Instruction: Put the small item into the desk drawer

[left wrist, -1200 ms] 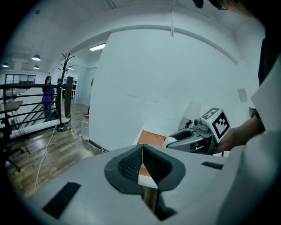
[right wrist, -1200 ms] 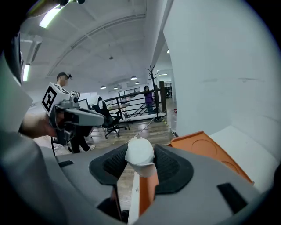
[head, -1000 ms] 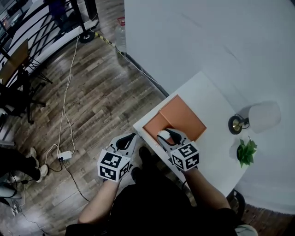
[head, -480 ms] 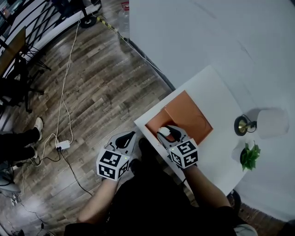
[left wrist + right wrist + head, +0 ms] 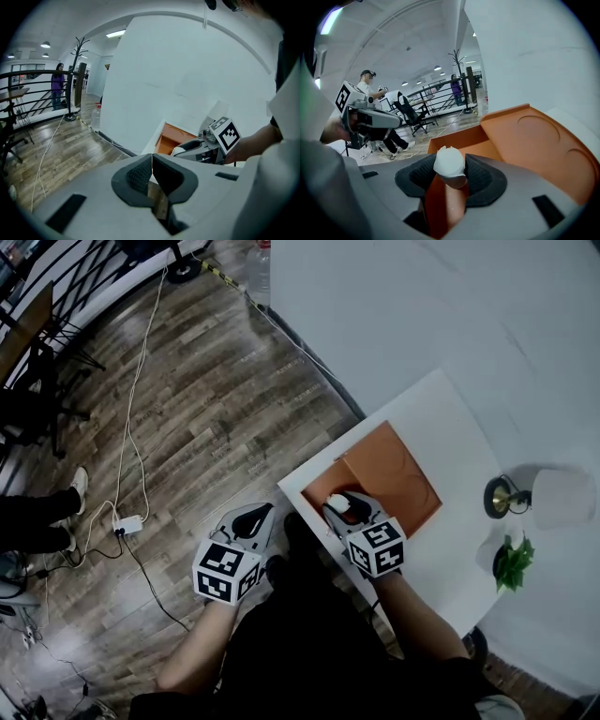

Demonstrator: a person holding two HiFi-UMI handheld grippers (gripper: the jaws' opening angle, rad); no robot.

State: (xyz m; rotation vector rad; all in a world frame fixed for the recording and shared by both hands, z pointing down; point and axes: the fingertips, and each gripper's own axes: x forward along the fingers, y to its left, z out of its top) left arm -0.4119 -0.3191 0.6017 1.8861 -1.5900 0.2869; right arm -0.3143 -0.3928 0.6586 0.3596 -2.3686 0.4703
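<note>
Open-topped desk drawer (image 5: pixel 321 491), lamp (image 5: pixel 561 498) and plant (image 5: pixel 513 561) well aside

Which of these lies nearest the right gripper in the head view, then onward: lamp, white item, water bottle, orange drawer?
From the right gripper:
1. White item, held in its fingers.
2. Orange drawer, just beneath.
3. Lamp, off to the right.
4. Water bottle, at the picture's top edge.

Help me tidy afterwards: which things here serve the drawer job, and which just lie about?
Job: small white rounded item in right gripper; open orange desk drawer.
Lying about: white-shaded brass lamp; small green potted plant; white floor power strip.
</note>
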